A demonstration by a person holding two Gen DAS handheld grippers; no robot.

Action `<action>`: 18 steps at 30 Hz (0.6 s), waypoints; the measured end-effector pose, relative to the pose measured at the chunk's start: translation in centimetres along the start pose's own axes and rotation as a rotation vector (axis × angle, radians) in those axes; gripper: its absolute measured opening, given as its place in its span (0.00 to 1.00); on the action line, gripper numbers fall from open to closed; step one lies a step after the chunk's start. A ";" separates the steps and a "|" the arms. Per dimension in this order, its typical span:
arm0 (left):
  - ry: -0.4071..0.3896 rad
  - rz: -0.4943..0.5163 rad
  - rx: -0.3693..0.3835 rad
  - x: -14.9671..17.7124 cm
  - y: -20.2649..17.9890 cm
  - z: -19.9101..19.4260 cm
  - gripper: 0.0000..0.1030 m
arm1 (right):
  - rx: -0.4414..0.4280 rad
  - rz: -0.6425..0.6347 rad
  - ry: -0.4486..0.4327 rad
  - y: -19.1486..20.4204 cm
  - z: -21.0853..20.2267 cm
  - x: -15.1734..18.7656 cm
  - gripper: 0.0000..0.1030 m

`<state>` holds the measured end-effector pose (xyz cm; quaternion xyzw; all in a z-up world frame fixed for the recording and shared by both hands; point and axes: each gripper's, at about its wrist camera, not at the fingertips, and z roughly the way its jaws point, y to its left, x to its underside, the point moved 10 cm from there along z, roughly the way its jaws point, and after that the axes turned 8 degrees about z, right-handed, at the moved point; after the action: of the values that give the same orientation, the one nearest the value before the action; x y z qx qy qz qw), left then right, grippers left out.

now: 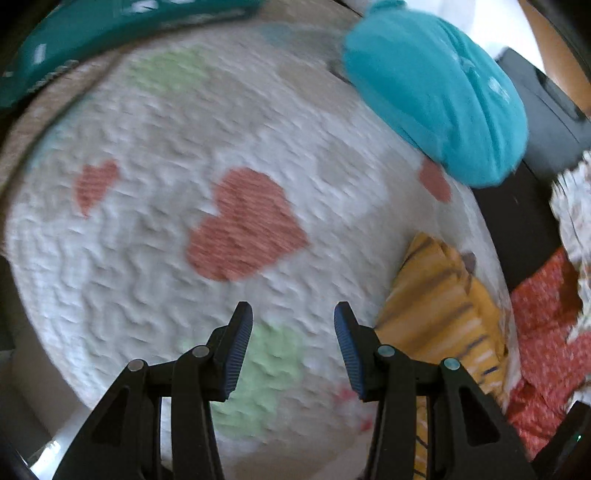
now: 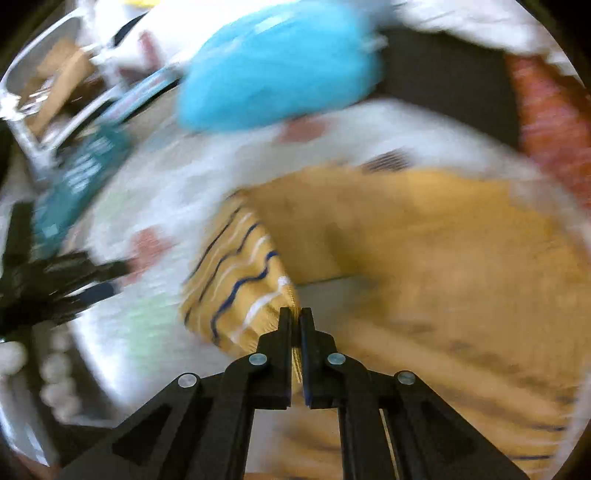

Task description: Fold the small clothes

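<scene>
the yellow garment (image 2: 424, 240) lay spread over the right part of the white blanket (image 1: 155, 236), a mustard knit with wavy dark blue and white stripes (image 2: 240, 284) along its near-left corner and a plain, slightly rumpled middle. your right gripper (image 2: 294, 317) had its jaws pinched together on that striped edge, a thin fold of the cloth showing between the pads. from your left wrist view the same garment (image 1: 439, 314) sat bunched at the blanket's right border, just beside the right finger of your left gripper (image 1: 293, 314), which hovered above bare blanket with its jaws partly apart and nothing between the ribbed blue pads (image 1: 238, 354).

around it, a turquoise garment (image 1: 436, 99) lay heaped at the far edge of the blanket, soft and rounded, well apart from the yellow one and not blocking it. a red patterned cloth (image 1: 546, 332) lay to the right on the dark surface (image 1: 517, 221), near the yellow piece, with a white frilly fabric (image 1: 576, 206) beyond it. a teal band (image 1: 92, 33) ran along the far left.

the blanket was puffy and crinkled, printed with red hearts (image 1: 243, 225) and pale green patches (image 1: 266, 369). both views were blurred, the right one heavily, so finer detail of the far clutter could not be told.
</scene>
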<state>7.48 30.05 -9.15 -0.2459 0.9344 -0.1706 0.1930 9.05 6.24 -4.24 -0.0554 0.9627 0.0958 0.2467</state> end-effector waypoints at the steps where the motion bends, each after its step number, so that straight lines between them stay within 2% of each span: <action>1: 0.008 0.011 0.021 0.3 -0.9 0.3 0.44 | 0.063 0.032 -0.023 -3.3 -0.9 -0.8 0.04; 4: 0.039 0.077 0.086 1.4 -4.4 1.2 0.45 | 0.170 0.125 -0.048 -10.0 -2.6 -2.0 0.03; 8: 0.086 0.188 0.131 3.8 -9.2 2.7 0.46 | 0.393 0.185 -0.088 -19.3 -4.1 -2.2 0.04; 11: 0.139 0.230 0.147 5.7 -11.8 4.3 0.46 | 0.552 0.219 -0.065 -24.8 -3.5 -1.0 0.04; 14: 0.182 0.274 0.177 7.3 -14.6 5.9 0.46 | 0.603 0.288 -0.047 -28.4 -2.8 0.4 0.04; 16: 0.212 0.315 0.222 8.4 -16.9 7.0 0.46 | 0.586 0.339 -0.035 -29.7 -2.2 1.4 0.04; 18: 0.266 0.359 0.308 9.9 -19.8 8.2 0.47 | 0.533 0.376 -0.025 -30.3 -1.6 2.1 0.04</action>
<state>10.99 6.74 -10.79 -0.0193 0.9434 -0.3044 0.1306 11.18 -23.75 -8.62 0.1909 0.9442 -0.1152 0.2422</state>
